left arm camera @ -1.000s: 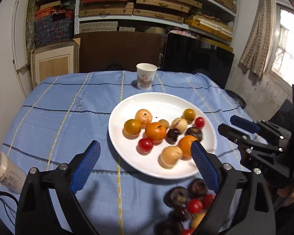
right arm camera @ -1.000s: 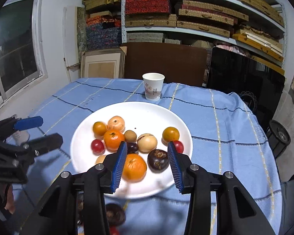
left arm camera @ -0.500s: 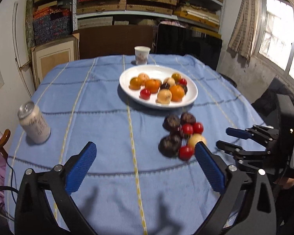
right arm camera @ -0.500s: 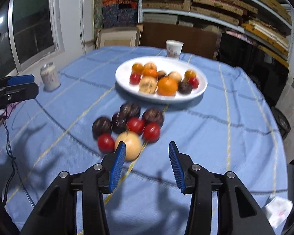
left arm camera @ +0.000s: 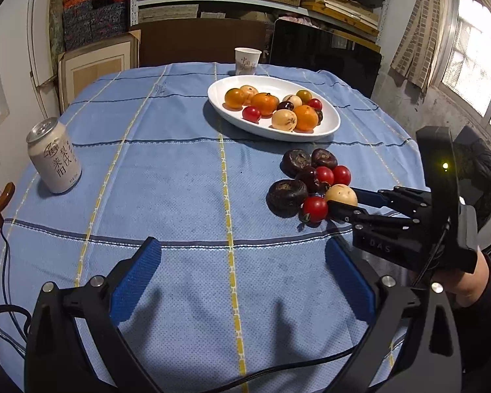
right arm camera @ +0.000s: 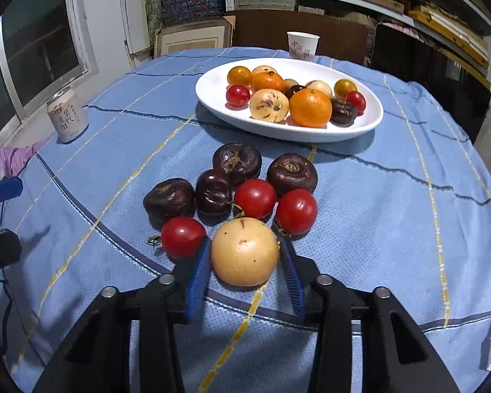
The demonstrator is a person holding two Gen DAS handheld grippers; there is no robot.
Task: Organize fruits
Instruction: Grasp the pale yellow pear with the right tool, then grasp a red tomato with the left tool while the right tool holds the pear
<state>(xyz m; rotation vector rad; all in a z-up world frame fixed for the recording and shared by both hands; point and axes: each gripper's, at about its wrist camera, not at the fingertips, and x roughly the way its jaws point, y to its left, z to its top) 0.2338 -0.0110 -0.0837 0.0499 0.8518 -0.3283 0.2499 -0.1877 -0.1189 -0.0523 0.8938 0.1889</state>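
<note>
Right wrist view: our right gripper straddles a round pale yellow fruit on the blue checked tablecloth, blue pads closing on its two sides; whether they already press it we cannot tell. Just beside it lie three red cherry tomatoes and four dark purple wrinkled fruits. Beyond them, an oval white plate holds oranges, tomatoes and pale fruits. Our left gripper hangs over bare cloth, fingers spread wide, holding nothing. A white drink can stands well apart.
</note>
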